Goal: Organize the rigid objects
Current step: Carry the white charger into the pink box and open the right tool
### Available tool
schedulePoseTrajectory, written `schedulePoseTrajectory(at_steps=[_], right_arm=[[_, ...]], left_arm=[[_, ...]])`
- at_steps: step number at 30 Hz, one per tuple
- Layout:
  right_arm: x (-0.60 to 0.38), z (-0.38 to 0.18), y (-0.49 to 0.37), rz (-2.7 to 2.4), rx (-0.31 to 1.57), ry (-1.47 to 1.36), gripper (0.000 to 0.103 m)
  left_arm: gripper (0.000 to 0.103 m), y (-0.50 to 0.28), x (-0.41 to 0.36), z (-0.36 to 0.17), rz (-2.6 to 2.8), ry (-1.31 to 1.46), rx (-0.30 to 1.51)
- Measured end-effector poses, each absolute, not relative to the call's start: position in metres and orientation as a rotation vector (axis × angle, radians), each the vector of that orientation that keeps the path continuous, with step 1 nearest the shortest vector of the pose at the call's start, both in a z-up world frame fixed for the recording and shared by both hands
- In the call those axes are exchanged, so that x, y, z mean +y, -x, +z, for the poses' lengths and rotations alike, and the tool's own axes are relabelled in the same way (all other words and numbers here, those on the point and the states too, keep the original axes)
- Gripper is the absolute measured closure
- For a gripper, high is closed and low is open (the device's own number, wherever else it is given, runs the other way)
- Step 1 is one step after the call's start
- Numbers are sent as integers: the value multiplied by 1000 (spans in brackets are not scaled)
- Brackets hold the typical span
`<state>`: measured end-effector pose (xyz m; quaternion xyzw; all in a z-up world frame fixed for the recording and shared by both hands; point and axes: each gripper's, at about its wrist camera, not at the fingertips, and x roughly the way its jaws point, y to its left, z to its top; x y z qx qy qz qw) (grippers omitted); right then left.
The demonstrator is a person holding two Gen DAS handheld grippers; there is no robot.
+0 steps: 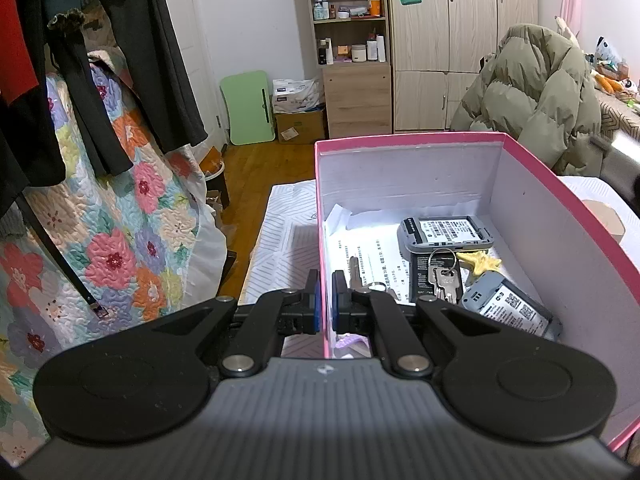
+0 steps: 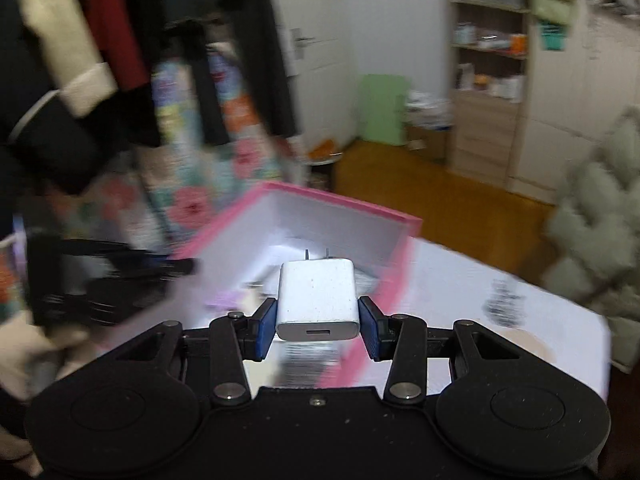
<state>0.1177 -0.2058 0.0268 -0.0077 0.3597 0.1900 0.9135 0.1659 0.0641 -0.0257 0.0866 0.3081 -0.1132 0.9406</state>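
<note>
A pink box (image 1: 560,200) with white inner walls stands on a white striped table. My left gripper (image 1: 326,304) is shut on the box's left wall, one finger inside and one outside. Inside lie two grey devices (image 1: 444,232), a bunch of keys (image 1: 442,278), a single key (image 1: 354,276), a yellow star-shaped piece (image 1: 482,262) and a printed paper sheet. In the blurred right wrist view, my right gripper (image 2: 318,322) is shut on a white USB charger (image 2: 318,300), prongs forward, held above the box (image 2: 340,204). The left gripper shows there as a dark blur (image 2: 100,280).
A floral quilt (image 1: 120,220) and hanging dark clothes are at the left. An olive puffer jacket (image 1: 532,96) lies behind the box at the right. A wooden shelf unit (image 1: 350,48), wardrobe and green board stand by the far wall.
</note>
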Motion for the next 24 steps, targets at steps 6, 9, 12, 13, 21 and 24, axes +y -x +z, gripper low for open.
schedulePoseTrajectory(at_steps=[6,9,12,13,21,24], right_arm=[[-159,-5,-173,508,899,46,55],[-140,-25,-203,511,978,59,55],[-127,-42,-230,506,1040,42,55],[-126,-47,-239,497,1058,24,55],[-112,-58,-233,519,1023,151,53],[-128,-34,-217,526,956,121,51]], left_arm=[[99,-166,66,-25,-237,-159,626],[99,-167,66,-25,-236,-159,626],[99,-167,67,-25,-239,-153,626],[99,-167,68,-24,-241,-149,626],[99,-167,67,-25,-244,-155,625],[99,-168,67,-25,-242,-158,626]])
